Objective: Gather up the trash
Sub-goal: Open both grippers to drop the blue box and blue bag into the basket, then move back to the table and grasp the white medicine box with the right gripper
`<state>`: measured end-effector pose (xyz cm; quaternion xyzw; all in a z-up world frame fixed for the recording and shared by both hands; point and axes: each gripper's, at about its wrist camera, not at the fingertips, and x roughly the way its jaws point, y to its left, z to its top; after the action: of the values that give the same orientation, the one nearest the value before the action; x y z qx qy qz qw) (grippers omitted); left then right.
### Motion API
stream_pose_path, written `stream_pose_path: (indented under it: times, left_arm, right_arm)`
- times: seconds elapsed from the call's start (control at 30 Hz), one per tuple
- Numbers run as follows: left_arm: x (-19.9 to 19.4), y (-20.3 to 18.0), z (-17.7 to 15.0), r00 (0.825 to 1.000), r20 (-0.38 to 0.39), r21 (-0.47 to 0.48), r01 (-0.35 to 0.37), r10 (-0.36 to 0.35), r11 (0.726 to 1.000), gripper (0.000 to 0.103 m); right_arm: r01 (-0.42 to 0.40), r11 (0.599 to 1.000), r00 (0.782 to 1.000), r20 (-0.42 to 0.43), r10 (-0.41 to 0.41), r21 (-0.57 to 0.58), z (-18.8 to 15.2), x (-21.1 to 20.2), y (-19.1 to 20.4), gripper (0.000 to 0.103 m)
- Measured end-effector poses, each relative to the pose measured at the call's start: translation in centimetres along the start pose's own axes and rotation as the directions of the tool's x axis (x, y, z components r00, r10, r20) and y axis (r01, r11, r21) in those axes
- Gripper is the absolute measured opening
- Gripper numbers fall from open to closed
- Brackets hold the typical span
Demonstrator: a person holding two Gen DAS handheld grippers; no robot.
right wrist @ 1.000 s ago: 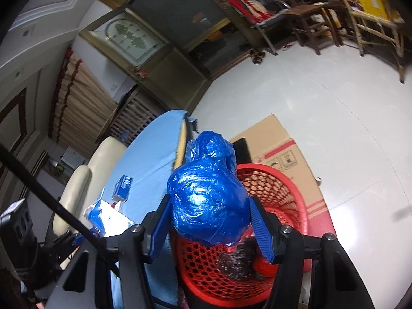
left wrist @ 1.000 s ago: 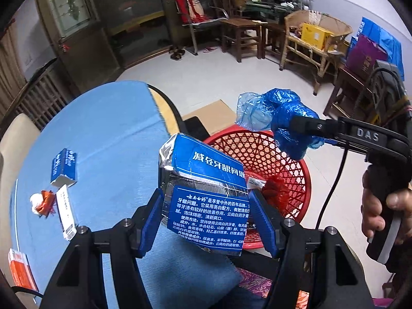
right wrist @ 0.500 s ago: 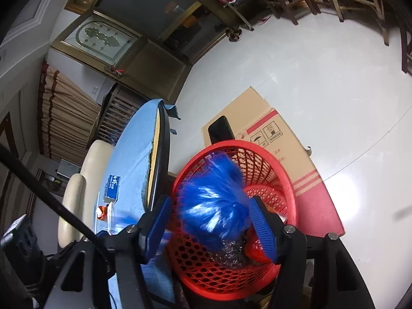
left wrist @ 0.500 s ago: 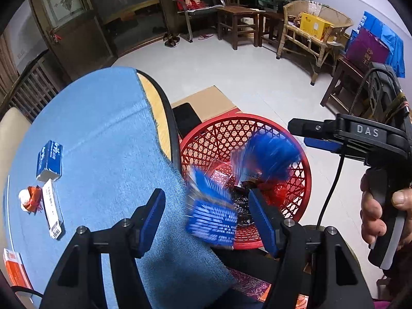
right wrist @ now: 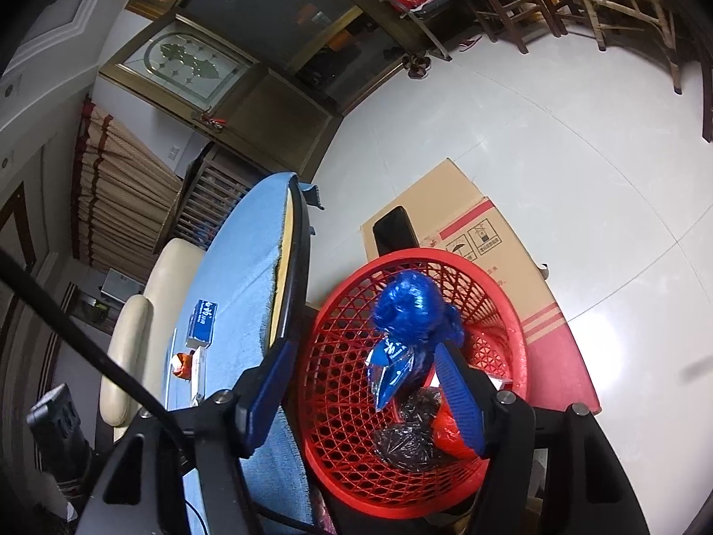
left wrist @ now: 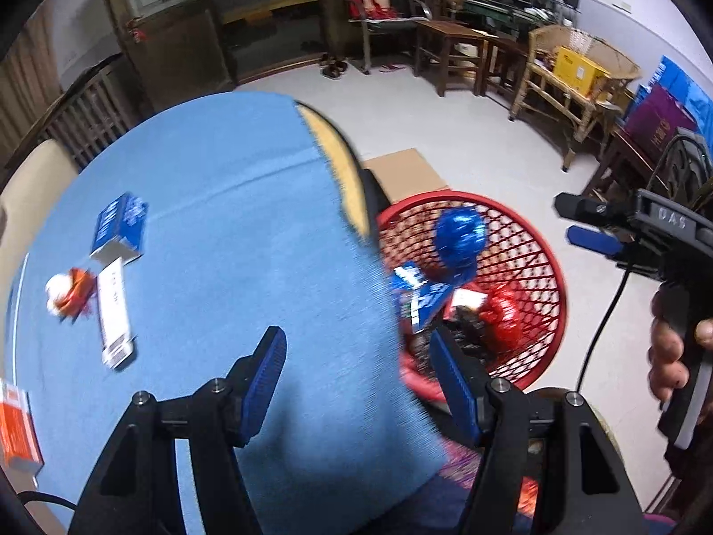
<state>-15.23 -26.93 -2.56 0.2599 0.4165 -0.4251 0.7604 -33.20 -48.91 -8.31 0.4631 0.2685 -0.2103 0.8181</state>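
Left to right: boxes [left wrist: 119,228] lie on the desk [left wrist: 231,205], the left gripper [left wrist: 356,361] with fingers spread empty straddles the desk edge, the red basket [left wrist: 555,285] holds the blue bag [left wrist: 459,236], and the right gripper [right wrist: 363,383] stands open above it.

A lived-in family sitting room: wooden chairs [left wrist: 450,51] and a wicker settee [left wrist: 575,76] line the wall, slippers [left wrist: 332,69] wait by the leaded-glass door [right wrist: 187,60], and pale tiled floor [right wrist: 557,142] spreads beyond the cloth-covered bench [left wrist: 214,232].
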Motion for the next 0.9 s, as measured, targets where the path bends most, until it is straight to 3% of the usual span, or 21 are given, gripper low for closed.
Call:
stream_pose_path:
  times: [0.23, 0.43, 0.7, 0.9]
  left_arm:
    - [-1.3, 5.0, -3.5, 0.997, 0.017, -0.115, -0.069, 0.071, 0.991, 0.068]
    - [-2.9, 10.2, -6.5, 0.988, 0.025, -0.234, -0.14, 0.15, 0.962, 0.068]
    - [-4.7, 18.3, -10.8, 0.972, 0.014, -0.413, -0.207, 0.233, 0.887, 0.068]
    - [-5.7, 23.2, -14.0, 0.959, -0.008, -0.52, -0.246, 0.284, 0.818, 0.068]
  right_arm:
    - [0.002, 0.999, 1.0, -0.02, -0.003, -0.036, -0.6, 0.8, 1.7, 0.07]
    - [-0.007, 0.995, 0.999, -0.047, 0.002, -0.1, -1.4, 1.6, 4.3, 0.07]
    - [-0.046, 0.972, 0.993, -0.117, 0.019, -0.231, -2.4, 4.8, 11.0, 0.07]
    - [-0.119, 0.908, 0.98, -0.194, 0.042, -0.402, -4.8, 9.1, 19.9, 0.07]
